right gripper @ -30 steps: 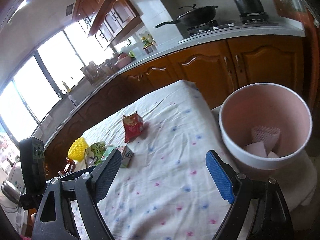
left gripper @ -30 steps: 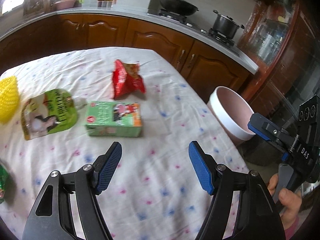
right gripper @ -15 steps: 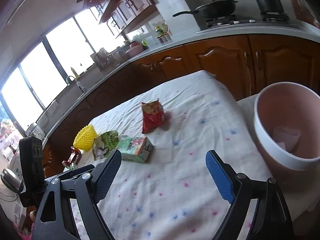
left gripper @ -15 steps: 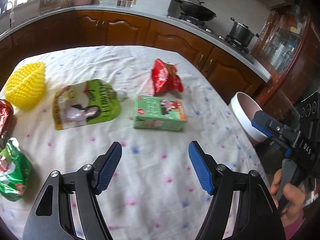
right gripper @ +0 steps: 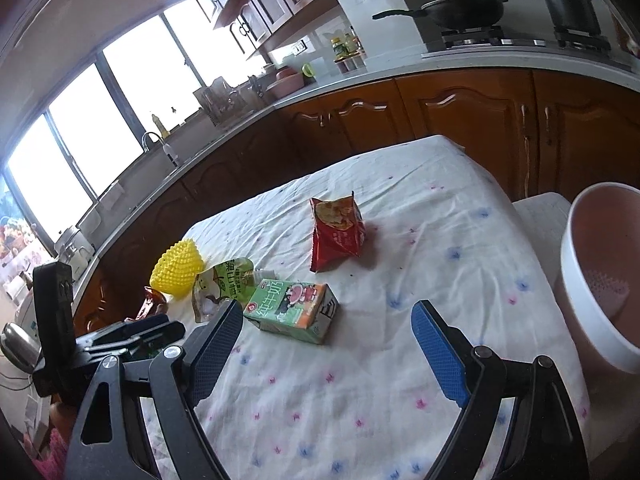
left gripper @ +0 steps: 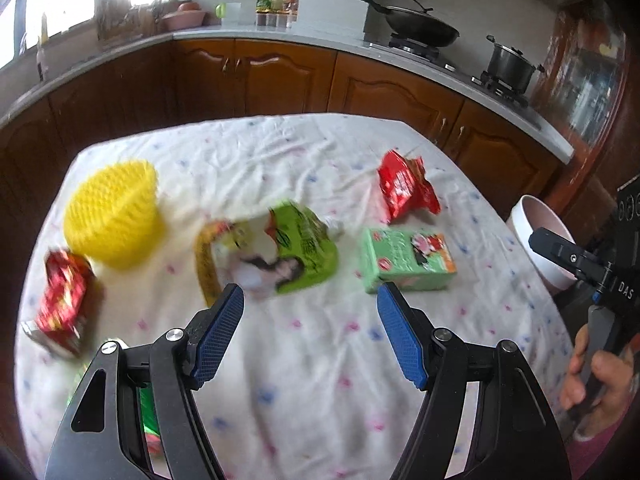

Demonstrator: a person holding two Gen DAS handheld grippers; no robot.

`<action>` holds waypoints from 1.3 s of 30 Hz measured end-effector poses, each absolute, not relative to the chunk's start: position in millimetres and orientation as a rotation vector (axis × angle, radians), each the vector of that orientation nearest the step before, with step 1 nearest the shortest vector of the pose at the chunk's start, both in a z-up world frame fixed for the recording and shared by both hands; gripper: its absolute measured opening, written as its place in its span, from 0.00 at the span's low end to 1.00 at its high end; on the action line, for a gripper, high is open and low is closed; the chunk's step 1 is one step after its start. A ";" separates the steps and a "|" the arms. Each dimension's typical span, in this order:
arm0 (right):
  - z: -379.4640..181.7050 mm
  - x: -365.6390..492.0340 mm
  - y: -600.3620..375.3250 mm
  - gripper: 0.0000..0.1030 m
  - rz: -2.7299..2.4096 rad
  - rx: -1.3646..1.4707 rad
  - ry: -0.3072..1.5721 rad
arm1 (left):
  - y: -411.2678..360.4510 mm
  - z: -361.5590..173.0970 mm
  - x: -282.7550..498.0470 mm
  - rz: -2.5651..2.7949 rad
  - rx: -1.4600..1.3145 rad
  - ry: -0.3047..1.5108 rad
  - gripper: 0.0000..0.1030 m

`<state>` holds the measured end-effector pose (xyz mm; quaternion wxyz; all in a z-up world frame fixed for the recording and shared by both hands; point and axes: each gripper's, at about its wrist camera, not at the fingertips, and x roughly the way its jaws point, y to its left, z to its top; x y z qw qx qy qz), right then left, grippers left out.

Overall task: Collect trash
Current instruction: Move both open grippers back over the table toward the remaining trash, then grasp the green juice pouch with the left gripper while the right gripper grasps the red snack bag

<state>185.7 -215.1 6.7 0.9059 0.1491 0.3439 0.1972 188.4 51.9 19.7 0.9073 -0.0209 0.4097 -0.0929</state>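
Leftward-swung claw (left gripper: 310, 340) (yellow mesh (left gripper: 112, 214) nearer)

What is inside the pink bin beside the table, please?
In the right wrist view, the pink bin holds a piece of white foam netting low against its inner wall. The image edge cuts off its bottom, so anything else cannot be seen.

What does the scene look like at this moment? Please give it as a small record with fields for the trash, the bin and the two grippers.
surface: table with white dotted cloth
trash on cloth: green milk carton; red snack bag; green pouch; yellow foam net; red wrapper near the left edge
bin: pink bucket beside the table, white foam net inside
left hand-held gripper: open, holds nothing
right hand-held gripper: open, holds nothing, above the cloth near the carton
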 end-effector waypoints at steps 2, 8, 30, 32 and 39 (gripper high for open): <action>7.8 190.0 -211.2 0.85 0.409 0.298 0.711 | 55.5 24.2 197.4 -0.206 0.001 0.844 0.69; 8.6 211.9 -198.6 0.85 0.423 0.278 0.720 | 60.0 26.4 222.3 -0.217 0.134 0.834 0.69; -28.5 301.8 -168.3 0.51 0.402 0.196 0.838 | 45.4 -11.0 277.8 -0.345 0.356 0.962 0.17; -31.6 302.9 -167.7 0.38 0.401 0.189 0.845 | 44.8 -8.4 273.9 -0.357 0.344 0.964 0.11; -24.0 289.5 -165.9 0.25 0.404 0.157 0.804 | 44.6 -0.7 254.5 -0.372 0.275 0.960 0.03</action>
